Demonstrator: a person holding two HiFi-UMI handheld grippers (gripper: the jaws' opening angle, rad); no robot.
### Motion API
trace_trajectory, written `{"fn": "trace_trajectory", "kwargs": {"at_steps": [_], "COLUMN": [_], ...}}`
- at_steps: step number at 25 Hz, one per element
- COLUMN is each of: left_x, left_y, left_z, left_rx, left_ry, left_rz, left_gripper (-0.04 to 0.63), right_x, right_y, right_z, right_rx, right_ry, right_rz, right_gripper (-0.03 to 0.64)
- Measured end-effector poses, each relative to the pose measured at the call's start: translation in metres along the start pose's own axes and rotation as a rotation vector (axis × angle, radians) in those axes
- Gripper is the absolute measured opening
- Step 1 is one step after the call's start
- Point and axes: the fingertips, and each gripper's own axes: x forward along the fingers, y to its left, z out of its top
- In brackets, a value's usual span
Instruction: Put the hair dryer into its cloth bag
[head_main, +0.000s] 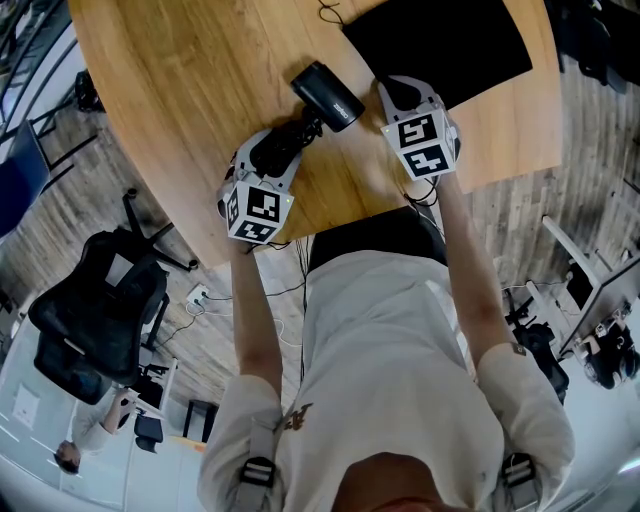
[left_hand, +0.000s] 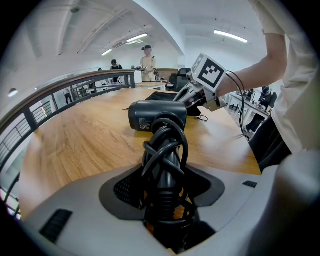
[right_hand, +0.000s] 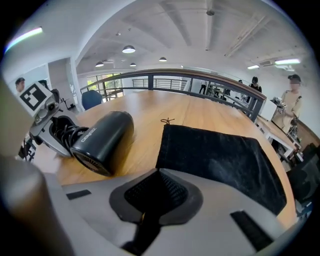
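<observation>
Left gripper (head_main: 290, 138): fingers pinching hair dryer (head_main: 328, 95) handle
Right gripper (head_main: 396, 92): fingers pressed together
Cloth bag (head_main: 440, 40): 2 o'clock from hair dryer

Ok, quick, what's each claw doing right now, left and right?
Left claw: closed on the hair dryer, at its cord-wrapped handle.
Right claw: closed, apparently empty, at the near edge of the cloth bag.

Right gripper view: hair dryer (right_hand: 102, 140) barrel carries one short white brand word (right_hand: 90, 134), slanted, letters not surely legible. Left gripper view: pale rating label (left_hand: 143, 124) on the same barrel, print too small to read. Left marker cube (head_main: 256, 213) and right marker cube (head_main: 425, 146): black-and-white square codes only, no letters or numbers.
</observation>
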Motion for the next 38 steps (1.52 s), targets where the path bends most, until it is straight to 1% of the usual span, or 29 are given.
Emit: {"fn": "trace_trajectory", "kwargs": {"at_steps": [4,12,18,25,38], "left_x": [0.000,-0.004,-0.008,-0.012,-0.007], "left_y": [0.000,-0.002,-0.010,-0.016,-0.021], "left_z": [0.001,0.003,0.007,0.017,0.020], "left_rx": [-0.002,-0.011,0.010,-0.013,0.010], "left_ry": [-0.005,-0.013,-0.011,-0.046,-0.031], "left_rz": [0.001,0.011,-0.001,-0.022,-0.057], "left_gripper": [0.244,0.241,0.241,0.241,0.241], "right_x": [-0.007,-0.029,-0.040,-0.046,-0.052], "right_y": [-0.001,-0.005,-0.010,-0.012,-0.004], "right_z": [0.005,0.015,0.023,0.027,0.034], "right_rx": [0.054,0.135,0.157,0.172,0.174], "right_ry": [-0.021,-0.080,-0.113,-0.123,-0.148], "right_rz": [0.022,0.023,0.020,0.025,0.041], "right_gripper": [0.023,0.023,0.023,0.023,0.023]}}
